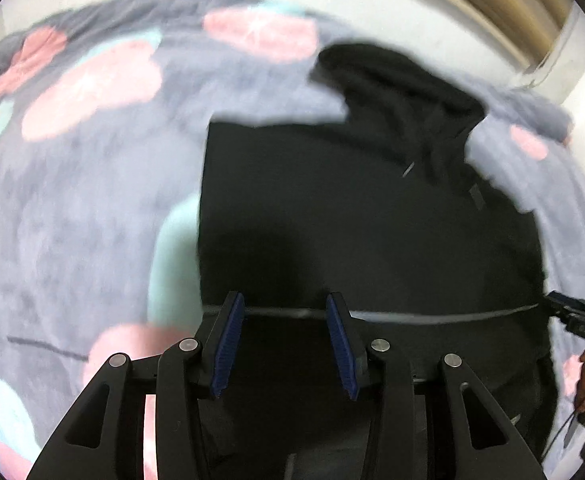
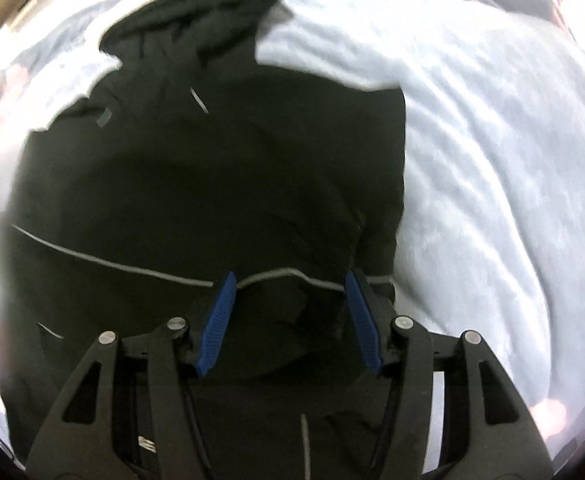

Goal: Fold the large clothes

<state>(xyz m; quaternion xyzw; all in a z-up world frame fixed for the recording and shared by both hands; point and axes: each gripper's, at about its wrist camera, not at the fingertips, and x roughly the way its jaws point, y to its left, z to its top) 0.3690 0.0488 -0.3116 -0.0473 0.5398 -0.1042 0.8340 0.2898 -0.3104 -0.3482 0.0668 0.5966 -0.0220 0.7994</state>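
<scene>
A large black hooded garment point(image 1: 352, 216) lies on a grey blanket, its sides folded in to a rectangle, its hood point(image 1: 404, 92) at the far end. A thin pale stripe point(image 1: 432, 318) crosses its near part. My left gripper point(image 1: 286, 304) is open just above the stripe, its blue pads point(image 1: 228, 344) apart with nothing between. My right gripper point(image 2: 290, 282) is open over the same garment point(image 2: 212, 168) near its right edge, pads point(image 2: 362, 320) apart. The right gripper also shows at the right edge of the left wrist view point(image 1: 572, 312). Both views are blurred.
The grey fleece blanket point(image 1: 72, 220) with pink and mint shapes covers the bed all round the garment; it looks pale in the right wrist view point(image 2: 492, 160). A wall and pale trim point(image 1: 512, 12) lie beyond the bed.
</scene>
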